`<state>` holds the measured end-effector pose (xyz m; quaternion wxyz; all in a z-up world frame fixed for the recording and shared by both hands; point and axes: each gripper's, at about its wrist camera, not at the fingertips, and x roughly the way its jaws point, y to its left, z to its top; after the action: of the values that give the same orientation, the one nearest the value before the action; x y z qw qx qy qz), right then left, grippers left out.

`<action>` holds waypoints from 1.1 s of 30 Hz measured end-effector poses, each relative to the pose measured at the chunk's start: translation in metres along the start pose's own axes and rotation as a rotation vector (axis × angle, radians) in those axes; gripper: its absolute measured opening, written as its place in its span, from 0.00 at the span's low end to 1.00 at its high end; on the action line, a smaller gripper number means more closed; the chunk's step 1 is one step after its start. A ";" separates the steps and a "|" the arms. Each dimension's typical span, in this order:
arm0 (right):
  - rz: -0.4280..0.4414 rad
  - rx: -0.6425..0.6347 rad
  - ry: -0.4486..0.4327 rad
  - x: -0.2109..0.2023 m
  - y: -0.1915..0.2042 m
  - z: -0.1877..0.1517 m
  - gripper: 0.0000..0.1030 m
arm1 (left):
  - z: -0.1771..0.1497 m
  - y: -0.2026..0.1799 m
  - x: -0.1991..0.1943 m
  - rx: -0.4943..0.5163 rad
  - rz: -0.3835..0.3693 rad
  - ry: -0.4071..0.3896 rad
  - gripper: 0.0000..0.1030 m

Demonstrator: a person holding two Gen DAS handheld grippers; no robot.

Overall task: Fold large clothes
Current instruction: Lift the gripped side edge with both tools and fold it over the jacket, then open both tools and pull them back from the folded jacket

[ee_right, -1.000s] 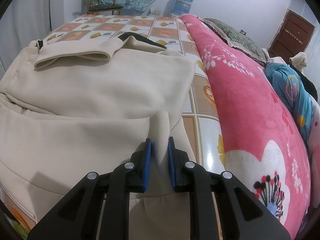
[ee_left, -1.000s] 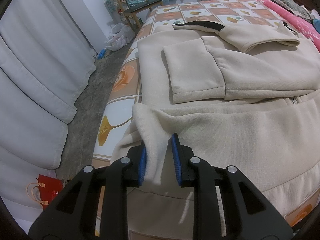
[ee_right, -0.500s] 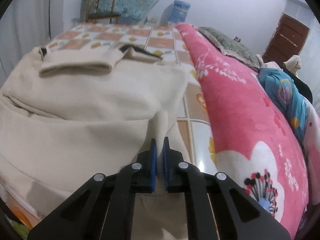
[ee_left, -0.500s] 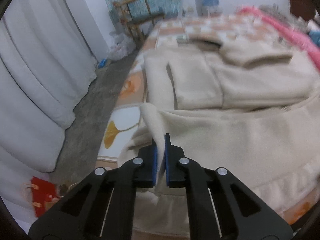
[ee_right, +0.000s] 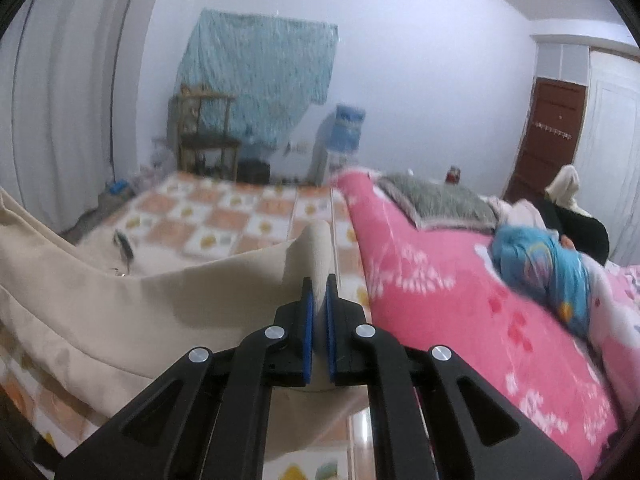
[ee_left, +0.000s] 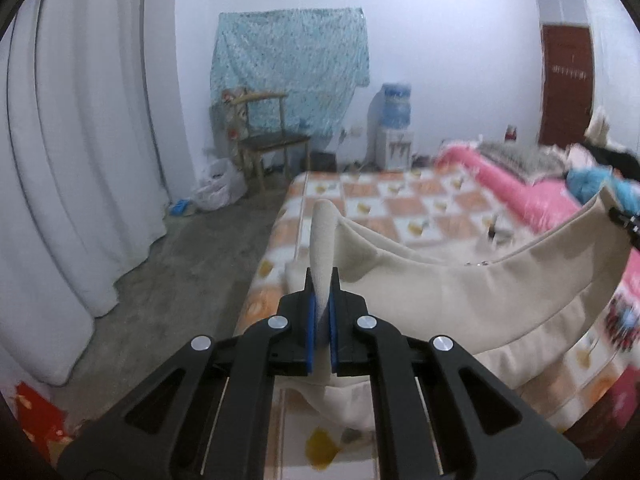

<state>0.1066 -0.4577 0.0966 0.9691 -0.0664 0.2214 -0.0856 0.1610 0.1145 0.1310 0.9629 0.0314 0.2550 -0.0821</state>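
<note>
A large cream jacket (ee_left: 460,292) hangs lifted above the bed, its hem stretched between both grippers. My left gripper (ee_left: 321,276) is shut on the jacket's left hem corner, which sticks up between the blue pads. My right gripper (ee_right: 319,284) is shut on the right hem corner of the jacket (ee_right: 160,312). The jacket sags between them, and its zipper end (ee_right: 124,248) shows at the left of the right wrist view. The right gripper's tip (ee_left: 628,224) shows at the right edge of the left wrist view.
The bed has an orange checked sheet (ee_left: 400,196) and a pink blanket (ee_right: 460,288) on its right side with a blue cloth (ee_right: 536,264). A wooden chair (ee_left: 268,140), a water dispenser (ee_left: 394,132) and white curtains (ee_left: 80,160) stand beyond and to the left.
Both grippers closed on the hem corners, then lifted them high off the bed. The jacket's lower half now hangs in the air and both cameras look toward the far wall.
</note>
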 end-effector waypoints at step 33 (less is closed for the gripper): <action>0.307 0.135 0.339 0.153 -0.009 -0.045 0.19 | -0.018 -0.035 0.186 -0.074 -0.148 0.363 0.63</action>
<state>0.2208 -0.5008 -0.0059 0.9219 0.0485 0.3824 0.0383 0.3050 0.0559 0.0221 0.8930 -0.0089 0.4287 -0.1364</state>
